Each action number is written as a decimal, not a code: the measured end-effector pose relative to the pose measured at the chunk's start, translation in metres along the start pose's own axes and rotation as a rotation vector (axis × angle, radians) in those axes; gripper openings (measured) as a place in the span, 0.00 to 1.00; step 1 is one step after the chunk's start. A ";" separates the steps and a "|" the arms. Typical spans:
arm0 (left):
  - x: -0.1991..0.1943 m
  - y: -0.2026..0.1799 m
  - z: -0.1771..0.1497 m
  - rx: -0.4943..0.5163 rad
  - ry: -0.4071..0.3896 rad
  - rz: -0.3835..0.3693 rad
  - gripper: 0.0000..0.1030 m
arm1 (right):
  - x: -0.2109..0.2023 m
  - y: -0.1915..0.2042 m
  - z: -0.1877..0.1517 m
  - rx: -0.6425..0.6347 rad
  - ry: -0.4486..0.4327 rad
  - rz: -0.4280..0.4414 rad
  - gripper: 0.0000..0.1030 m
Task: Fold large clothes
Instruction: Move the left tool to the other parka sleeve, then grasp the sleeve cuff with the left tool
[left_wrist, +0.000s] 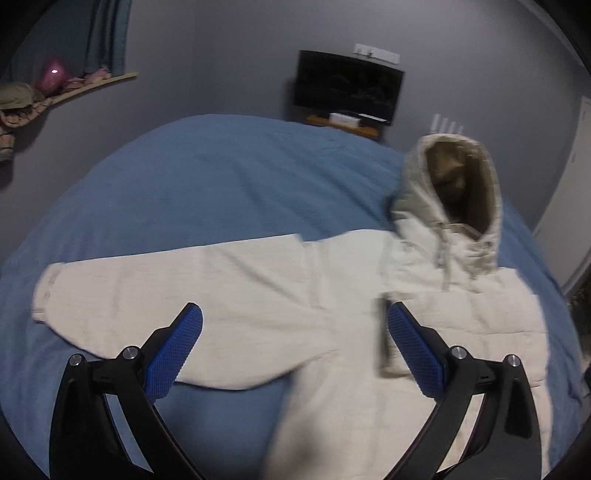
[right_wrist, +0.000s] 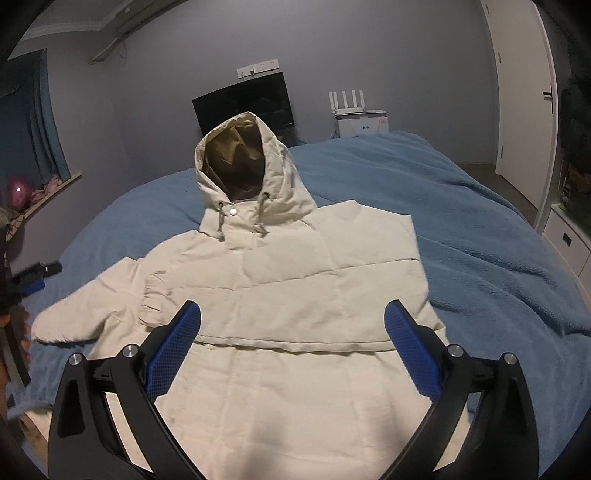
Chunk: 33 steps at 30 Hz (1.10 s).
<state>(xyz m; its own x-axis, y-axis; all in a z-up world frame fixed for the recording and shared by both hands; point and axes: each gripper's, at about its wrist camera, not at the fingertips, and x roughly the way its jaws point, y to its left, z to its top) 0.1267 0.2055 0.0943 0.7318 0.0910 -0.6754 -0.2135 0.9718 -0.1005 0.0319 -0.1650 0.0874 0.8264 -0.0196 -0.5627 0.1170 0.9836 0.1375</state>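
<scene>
The left gripper (left_wrist: 294, 321) hangs with its blue-padded fingers (left_wrist: 176, 354) spread wide and nothing between them, above the outstretched sleeve (left_wrist: 155, 295) of a cream hooded jacket (left_wrist: 332, 314). The right gripper (right_wrist: 292, 319) is likewise spread apart and bare over the jacket's chest. The jacket (right_wrist: 288, 295) lies front up on a blue bedspread (right_wrist: 461, 229), one sleeve flat out to the side, its hood (right_wrist: 240, 162) standing propped open and showing a tan lining. A dark screen (right_wrist: 245, 101) sits against the far wall

A home bedroom: a blue-blanketed bed (right_wrist: 461, 229), wall-side television (left_wrist: 347, 86), curtained window (right_wrist: 40, 122) and wardrobe door (right_wrist: 524, 92).
</scene>
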 end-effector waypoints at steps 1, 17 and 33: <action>0.003 0.012 -0.002 -0.012 0.010 0.020 0.94 | -0.001 0.004 0.000 0.005 -0.011 -0.001 0.93; 0.080 0.122 -0.055 -0.335 0.268 0.133 0.94 | 0.042 0.057 -0.026 -0.051 0.143 0.009 0.93; 0.108 0.177 -0.063 -0.422 0.182 0.241 0.87 | 0.055 0.066 -0.038 -0.086 0.187 0.047 0.93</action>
<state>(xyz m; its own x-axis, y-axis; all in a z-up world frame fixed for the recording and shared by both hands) 0.1270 0.3735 -0.0428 0.5137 0.2257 -0.8277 -0.6318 0.7523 -0.1869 0.0640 -0.0940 0.0343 0.7121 0.0520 -0.7002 0.0269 0.9945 0.1012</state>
